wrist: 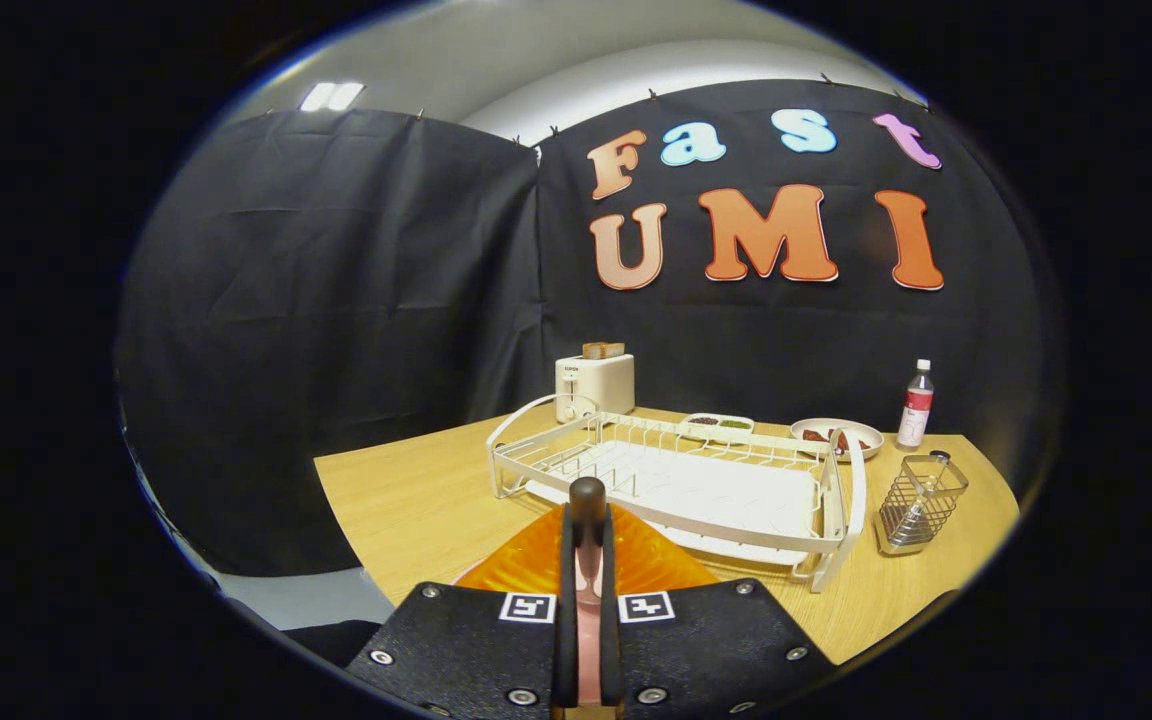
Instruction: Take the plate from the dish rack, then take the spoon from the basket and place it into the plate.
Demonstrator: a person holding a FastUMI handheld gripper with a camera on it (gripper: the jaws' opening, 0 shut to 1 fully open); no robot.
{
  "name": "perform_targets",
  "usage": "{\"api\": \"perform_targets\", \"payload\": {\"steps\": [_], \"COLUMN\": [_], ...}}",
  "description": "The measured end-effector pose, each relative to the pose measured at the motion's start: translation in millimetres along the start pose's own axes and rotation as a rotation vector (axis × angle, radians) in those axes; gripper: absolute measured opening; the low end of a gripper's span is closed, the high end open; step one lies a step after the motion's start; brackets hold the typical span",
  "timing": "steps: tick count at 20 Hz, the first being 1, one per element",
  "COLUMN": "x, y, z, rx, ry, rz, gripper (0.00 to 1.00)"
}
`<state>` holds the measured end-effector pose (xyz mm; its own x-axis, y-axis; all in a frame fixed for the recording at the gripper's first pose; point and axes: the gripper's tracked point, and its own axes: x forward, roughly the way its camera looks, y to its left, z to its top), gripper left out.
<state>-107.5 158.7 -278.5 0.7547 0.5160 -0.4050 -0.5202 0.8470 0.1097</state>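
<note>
Wooden tabletop (406,500) carries an emptied white wire dish rack (676,480) and wire mesh basket (921,502) beyond the gripper (587,560), whose fingers pinch a brown-handled pink spoon over the ribbed orange plate (526,565), presumably poised to set it down.

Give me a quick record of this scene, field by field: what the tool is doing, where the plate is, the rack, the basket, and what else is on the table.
tool: fingers shut on the orange plate, gripping its rim
plate: out of the rack, held over the near table edge
rack: white dish rack, just beyond the plate, no dishes in it
basket: wire basket right of the rack, spoon not clearly visible
table: wooden
also there: toaster, bottle, two dishes of food behind the rack
</note>
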Motion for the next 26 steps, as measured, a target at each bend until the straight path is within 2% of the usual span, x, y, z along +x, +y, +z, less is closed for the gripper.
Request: {"api": "perform_targets", "payload": {"steps": [9,15,19,23,26], "x": [-29.2,-34.5,-36.4,-35.1,-36.2], "y": [-14.5,-23.1,-24.8,-26.2,-39.6], "z": [-41.5,-67.0,-63.3,-38.6,-9.2], "rx": [0.083,0.133,0.163,0.185,0.178], "ry": [0.093,0.159,0.148,0.091,0.027], "rz": [0.007,-0.026,-0.041,-0.055,-0.124], "gripper": [0.09,0.11,0.18,0.4,0.57]}}
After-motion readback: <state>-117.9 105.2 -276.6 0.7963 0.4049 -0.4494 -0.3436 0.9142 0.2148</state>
